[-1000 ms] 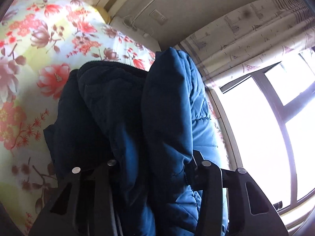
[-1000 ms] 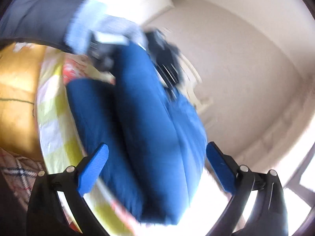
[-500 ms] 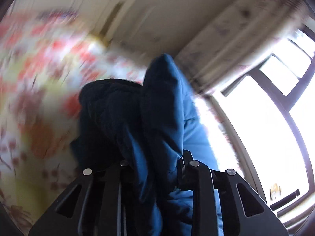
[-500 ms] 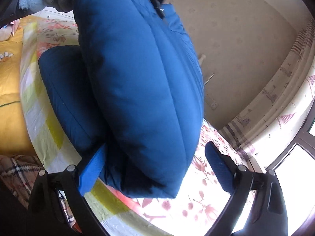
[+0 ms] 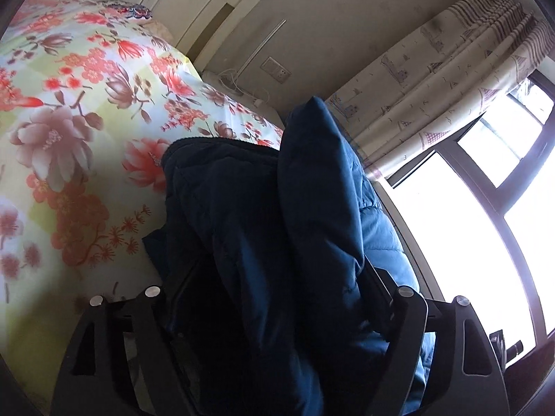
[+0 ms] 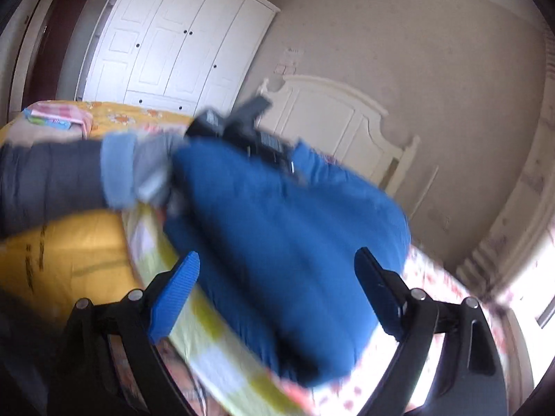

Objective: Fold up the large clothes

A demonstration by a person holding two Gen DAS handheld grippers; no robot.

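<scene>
A blue puffer jacket (image 5: 312, 215) fills the left wrist view, bunched in thick folds over the floral bedspread (image 5: 69, 131). My left gripper (image 5: 277, 298) is shut on the jacket, its fingertips buried in the fabric. In the right wrist view the jacket (image 6: 295, 242) lies folded over on the bed, with the left gripper (image 6: 242, 128) and its gloved hand holding the far end. My right gripper (image 6: 277, 284) is open and empty, its blue pads (image 6: 177, 294) spread just in front of the jacket's near edge.
A white headboard (image 6: 333, 118) and beige wall stand behind the bed. A white wardrobe (image 6: 173, 52) is at the far left. A yellow quilt (image 6: 62, 263) lies left of the jacket. Patterned curtains (image 5: 433, 83) and a bright window (image 5: 468, 242) are on the right.
The left gripper has kept its hold and carried the jacket's end over the bed. The right gripper has stayed open and swung its view toward the headboard; the jacket now sits lower.
</scene>
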